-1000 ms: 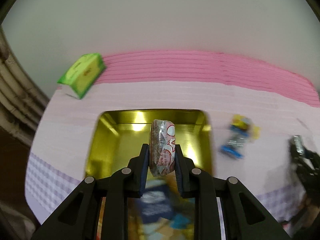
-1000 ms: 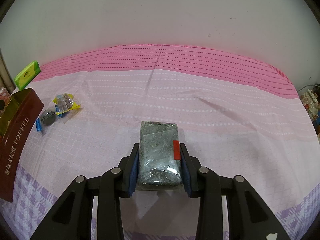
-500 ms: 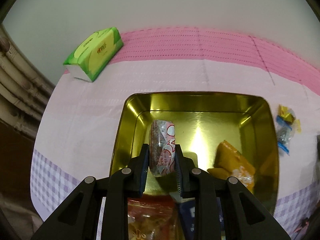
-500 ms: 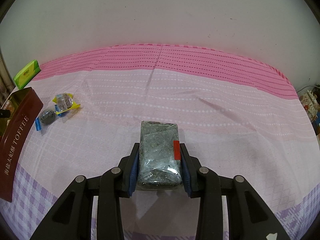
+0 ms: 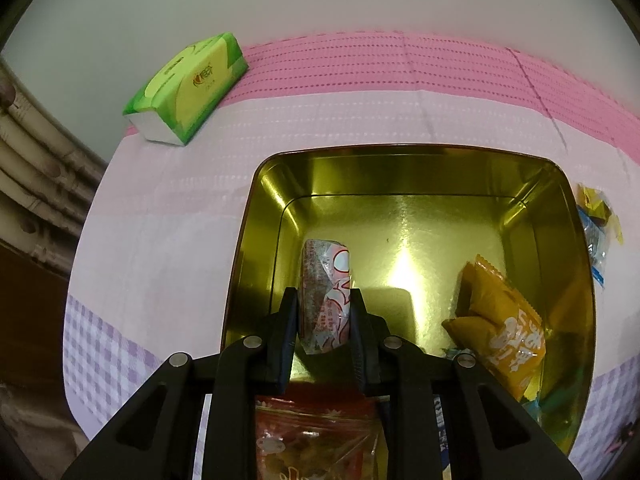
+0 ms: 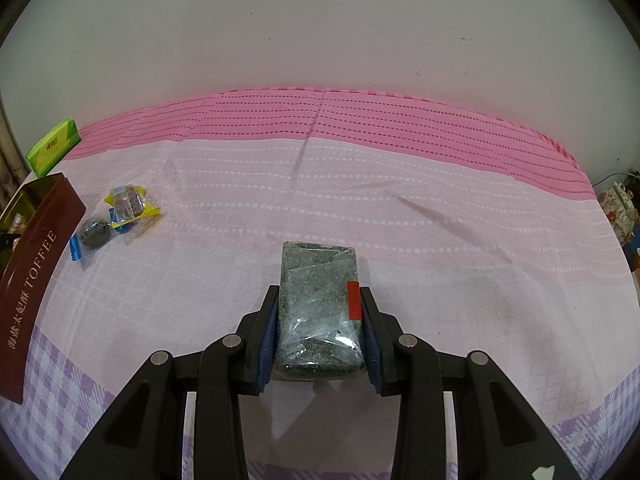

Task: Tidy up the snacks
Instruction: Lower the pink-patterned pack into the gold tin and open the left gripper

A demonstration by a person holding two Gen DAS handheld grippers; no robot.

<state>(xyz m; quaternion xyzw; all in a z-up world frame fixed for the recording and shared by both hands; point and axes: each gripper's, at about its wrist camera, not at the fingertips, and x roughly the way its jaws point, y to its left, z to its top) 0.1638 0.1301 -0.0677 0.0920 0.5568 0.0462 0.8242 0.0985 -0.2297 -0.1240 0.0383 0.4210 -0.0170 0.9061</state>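
My left gripper (image 5: 324,300) is shut on a red-and-white wrapped snack (image 5: 326,292) and holds it over the open gold tin (image 5: 400,168), low inside it near the left wall. An orange packet (image 5: 500,320) and a red packet (image 5: 316,436) lie in the tin. My right gripper (image 6: 320,308) is shut on a clear-wrapped grey-green snack bar (image 6: 318,304) above the pink tablecloth. The tin's brown side marked TOFFEE (image 6: 36,264) shows at the left of the right wrist view.
A green tissue pack (image 5: 186,88) lies at the back left, also in the right wrist view (image 6: 54,150). Two small wrapped sweets, yellow (image 6: 130,206) and blue (image 6: 92,234), lie on the cloth beside the tin. A wall stands behind the table.
My left gripper has moved left and forward over the tin and lower into it, still holding the snack. My right gripper with the bar has stayed still.
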